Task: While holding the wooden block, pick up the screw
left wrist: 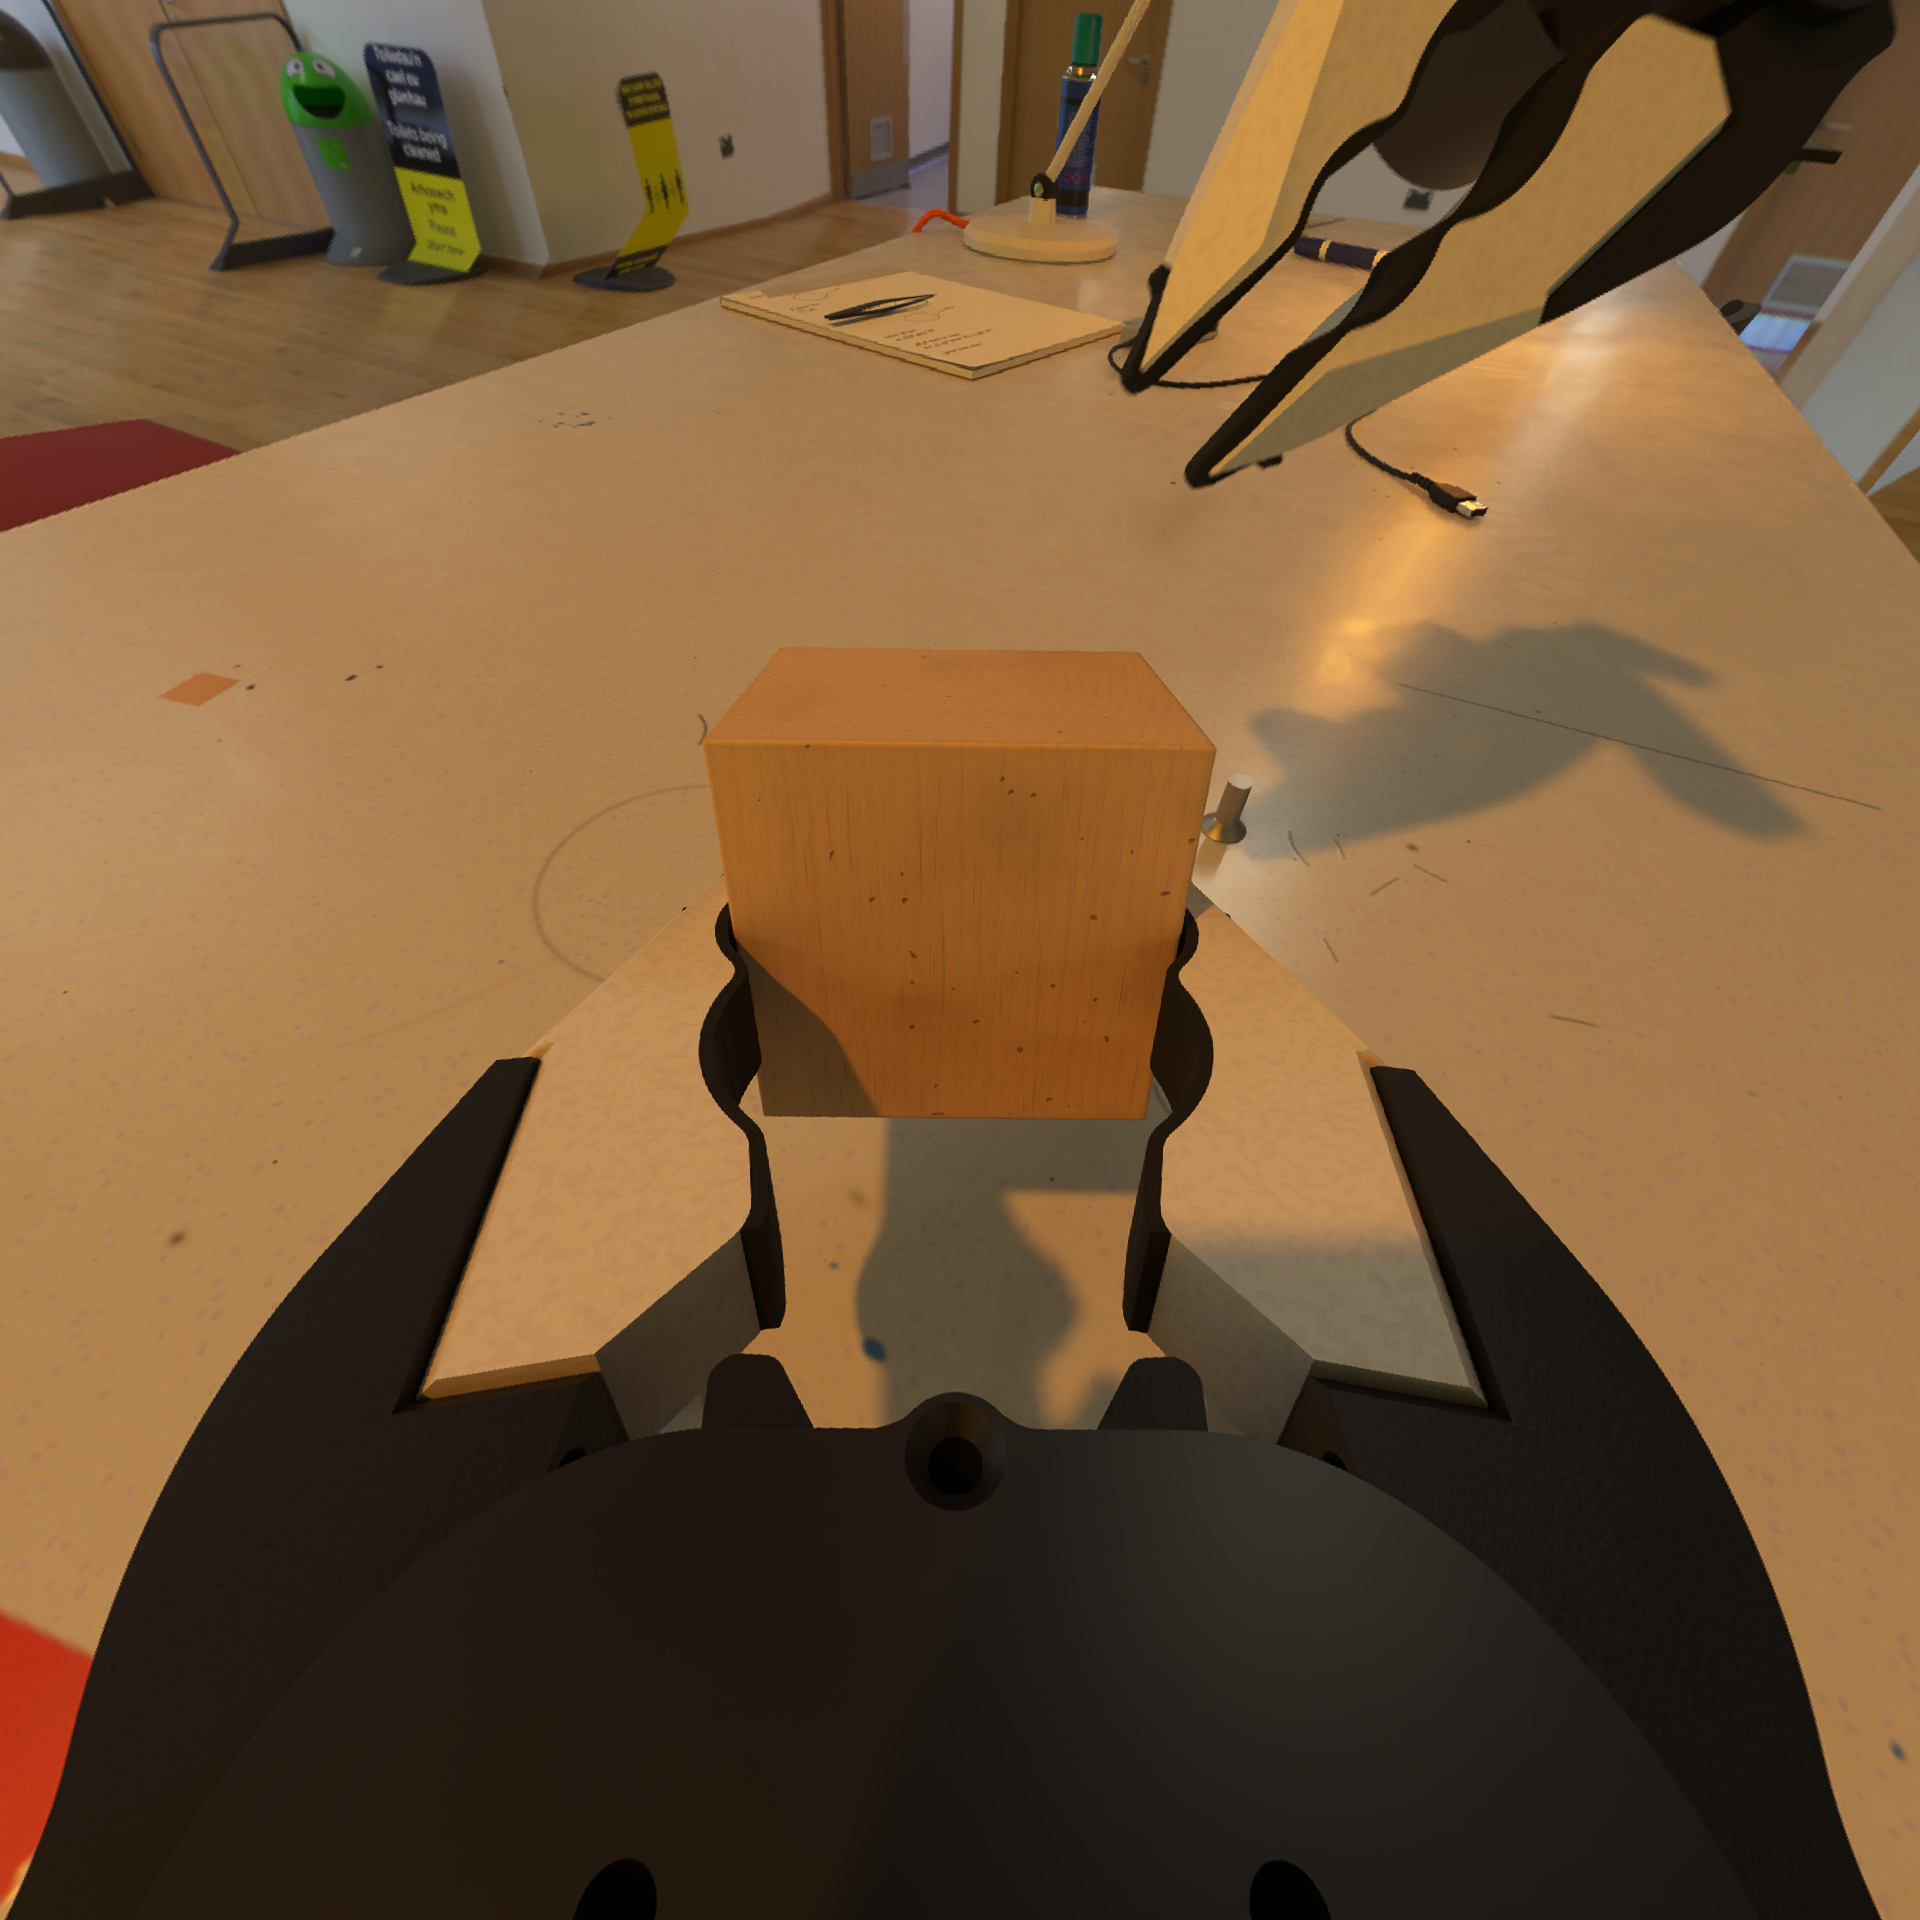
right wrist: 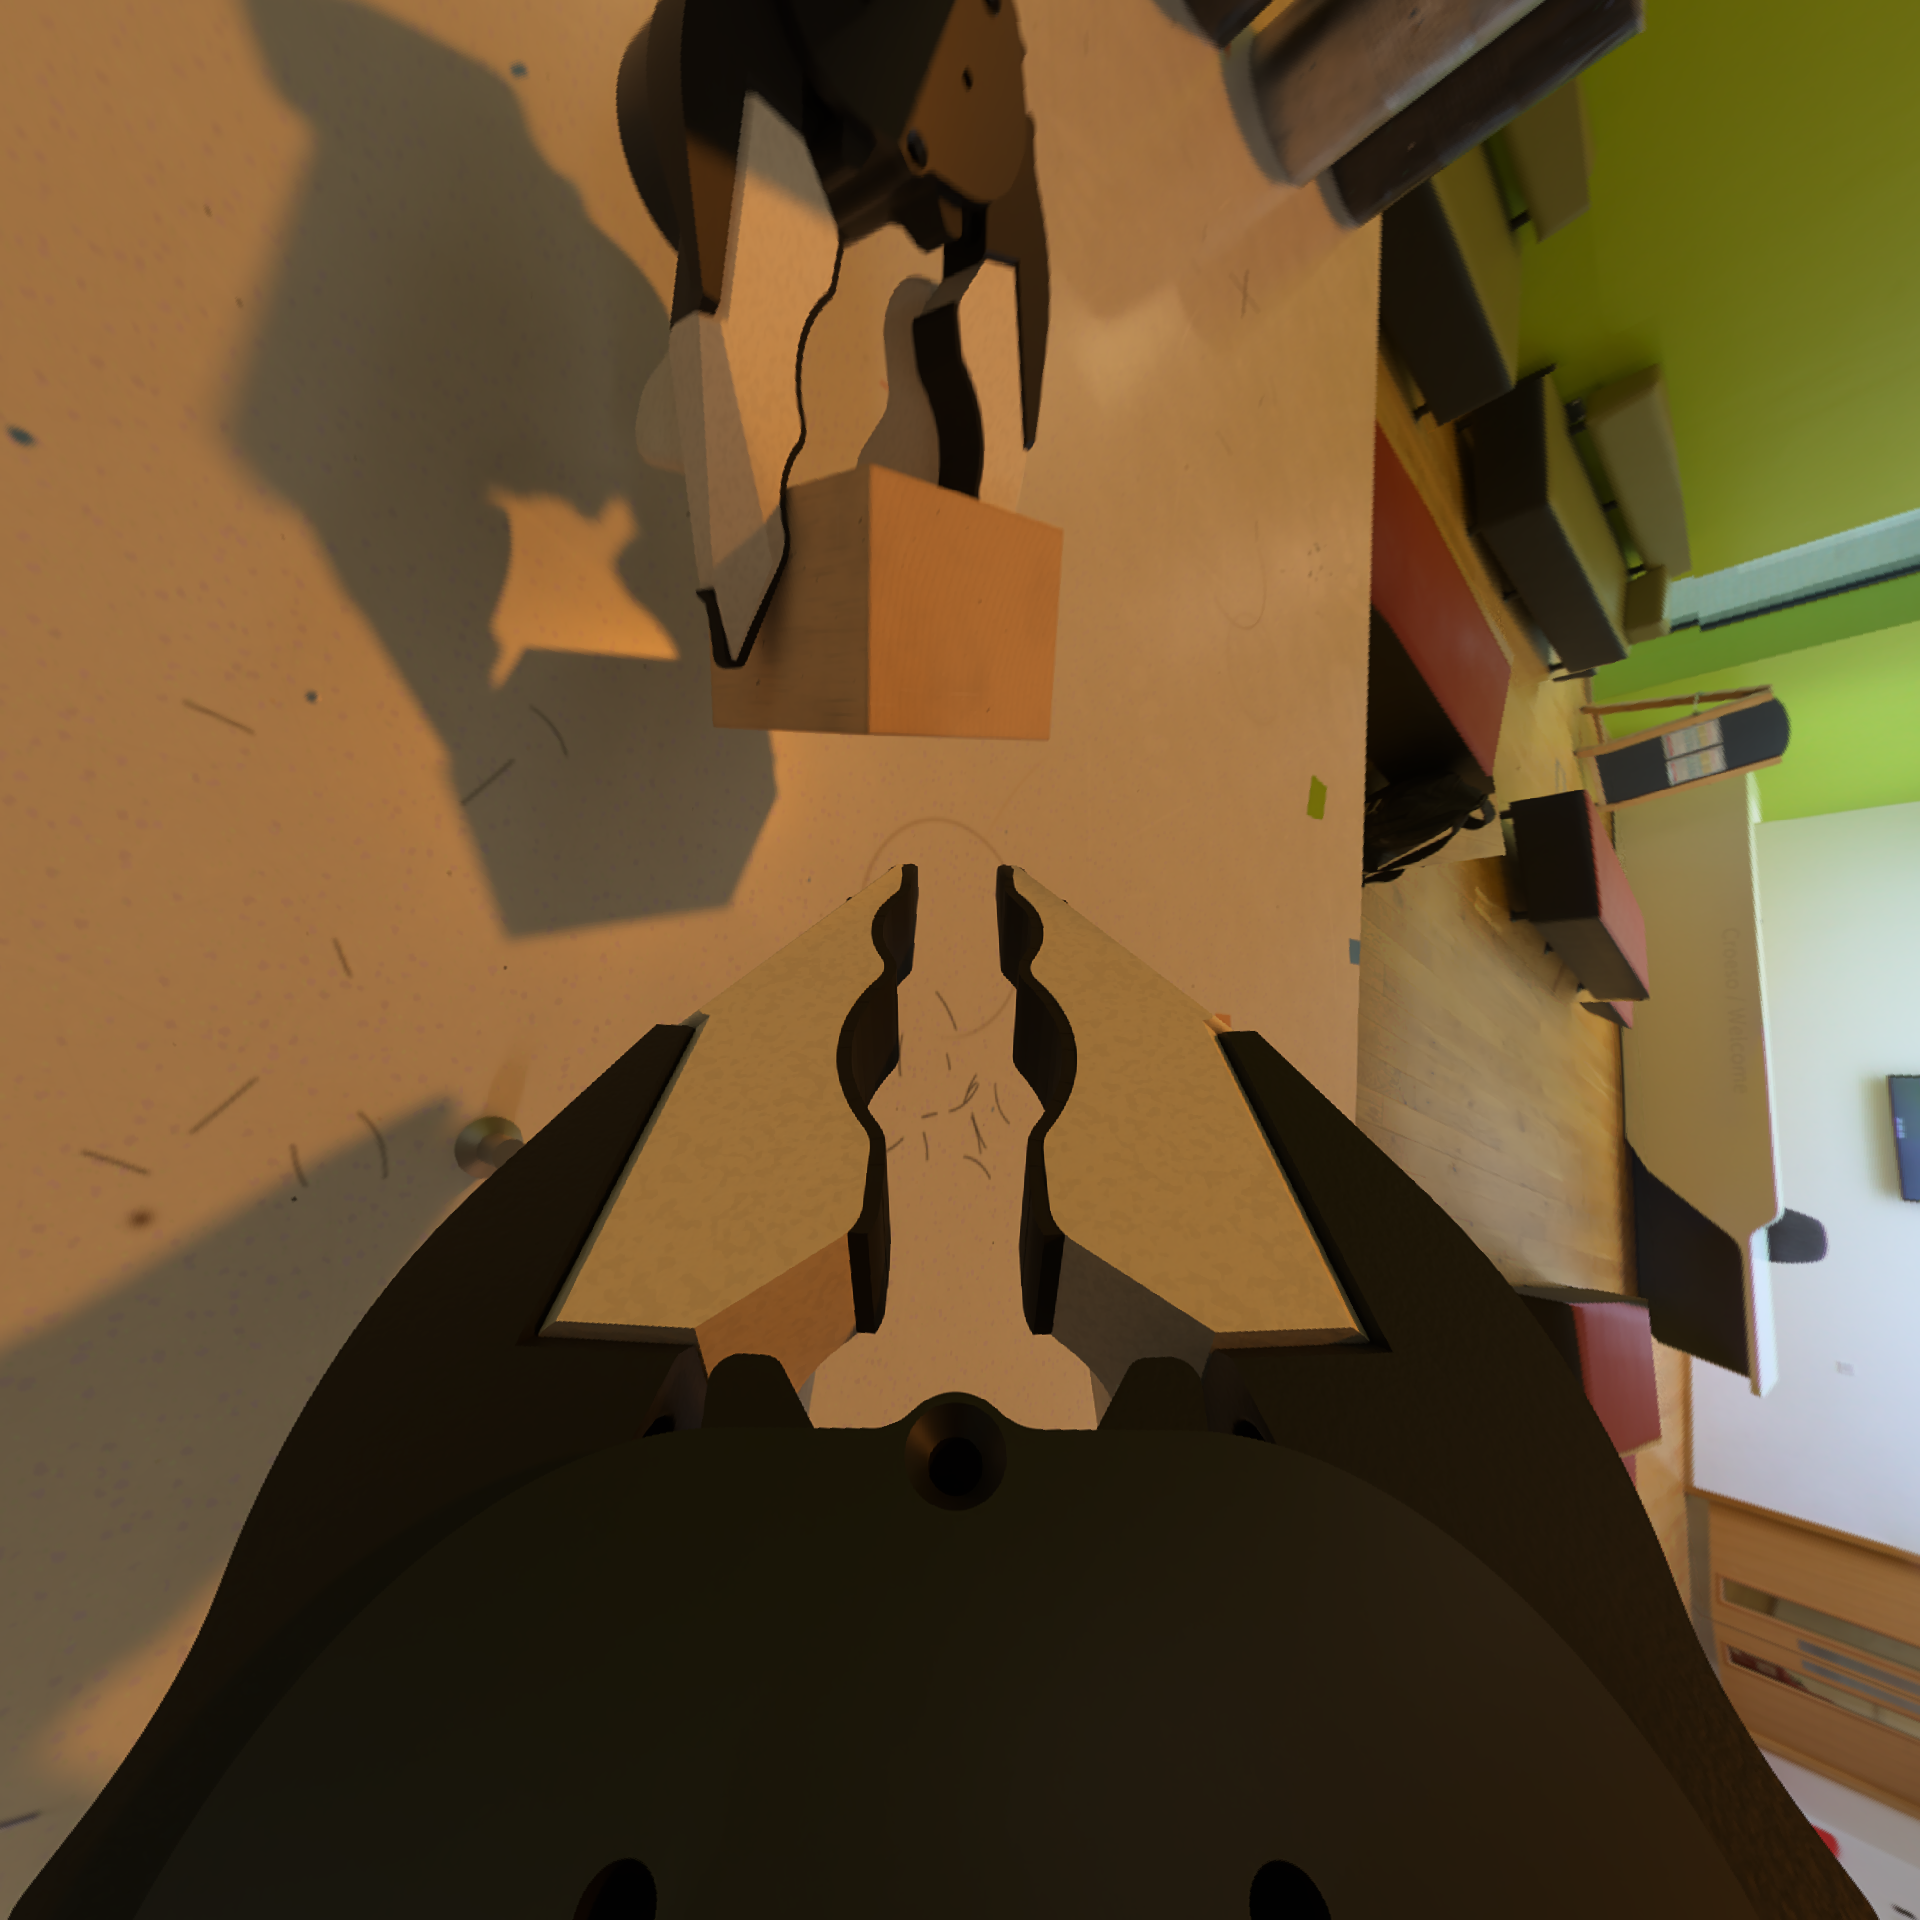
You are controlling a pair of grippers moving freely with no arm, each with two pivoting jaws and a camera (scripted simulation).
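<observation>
Your screw (left wrist: 1229, 808) stands head-down on the table (left wrist: 416, 935), just right of the block (left wrist: 956, 883). It looks small, hard, slippery: pinch its shank. Your left gripper (left wrist: 956, 935) clamps the block; the right gripper (right wrist: 956, 883) hangs empty, jaws slightly apart.

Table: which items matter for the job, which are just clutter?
Job:
block, held off the table by the left tool
screw, standing on its head beside the block
right tool, open, empty

Clutter:
notepad
tweezers
lamp
USB cable
spray can
</observation>
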